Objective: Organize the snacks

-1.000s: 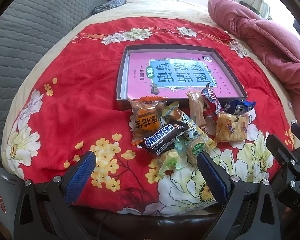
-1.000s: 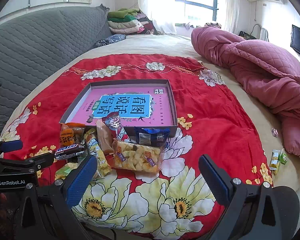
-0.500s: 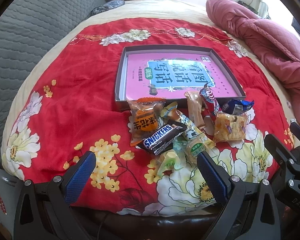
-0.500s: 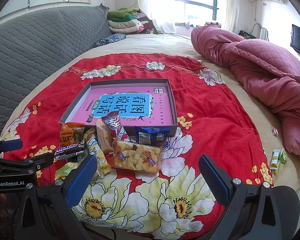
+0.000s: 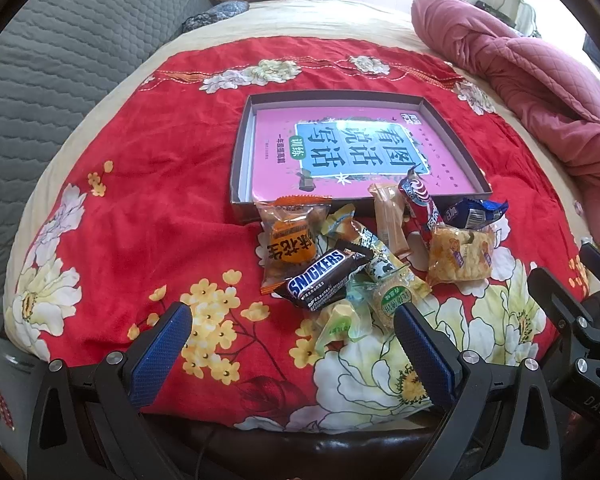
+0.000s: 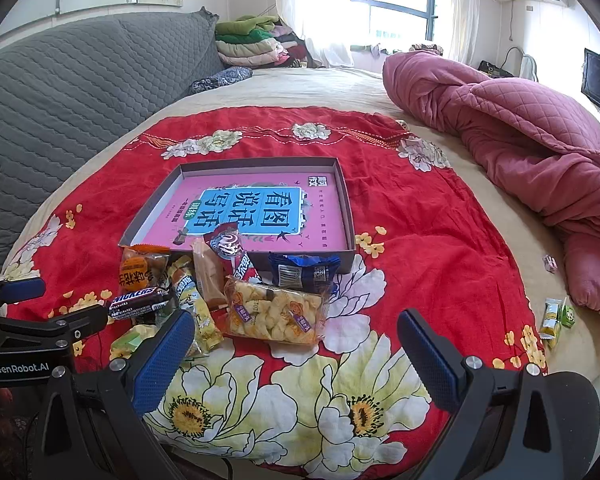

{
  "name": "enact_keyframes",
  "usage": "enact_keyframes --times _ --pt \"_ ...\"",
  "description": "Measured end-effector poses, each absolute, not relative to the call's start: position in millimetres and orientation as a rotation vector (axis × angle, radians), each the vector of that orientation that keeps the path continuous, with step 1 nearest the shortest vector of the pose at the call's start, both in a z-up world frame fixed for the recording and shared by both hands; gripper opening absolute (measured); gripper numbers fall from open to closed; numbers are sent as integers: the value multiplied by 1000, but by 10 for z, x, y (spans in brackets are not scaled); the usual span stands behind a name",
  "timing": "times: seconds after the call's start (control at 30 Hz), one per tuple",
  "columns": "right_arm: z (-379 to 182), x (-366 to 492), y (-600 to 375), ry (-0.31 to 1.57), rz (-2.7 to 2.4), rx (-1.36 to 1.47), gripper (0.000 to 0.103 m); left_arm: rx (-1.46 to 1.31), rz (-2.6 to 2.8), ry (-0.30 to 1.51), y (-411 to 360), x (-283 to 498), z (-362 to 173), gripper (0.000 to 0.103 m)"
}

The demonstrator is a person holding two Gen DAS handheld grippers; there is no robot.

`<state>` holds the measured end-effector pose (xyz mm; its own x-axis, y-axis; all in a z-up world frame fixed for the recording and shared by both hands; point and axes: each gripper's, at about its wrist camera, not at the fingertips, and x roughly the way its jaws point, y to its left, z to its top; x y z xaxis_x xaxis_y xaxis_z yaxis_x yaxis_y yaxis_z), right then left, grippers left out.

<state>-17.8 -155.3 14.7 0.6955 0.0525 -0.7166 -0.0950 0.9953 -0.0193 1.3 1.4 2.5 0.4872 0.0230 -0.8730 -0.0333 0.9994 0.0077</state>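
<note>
Left gripper: jaws spread wide, nothing held, low at the near bed edge. Right gripper: likewise wide apart and empty, just beside the left.

Just beyond the fingers, the snack pile lies on the red floral cloth: a Snickers bar on top, an orange-wrapped cake at its left, a clear bag of puffed pieces at the right, a dark blue packet touching the tray wall. Behind stands the shallow tray with a pink book cover inside.

Assessment: 0 snacks are fully in the tray; sorting appears not yet begun.

2 small green packets lie well apart at the right bed edge. Lower wrappers in the pile overlap; their count and labels cannot be made out.
</note>
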Motion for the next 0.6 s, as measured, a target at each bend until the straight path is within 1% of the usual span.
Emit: enact_keyframes --times 0.6 --pt "129 -170 -1551 802 81 -53 102 -11 27 1065 9 6 15 101"
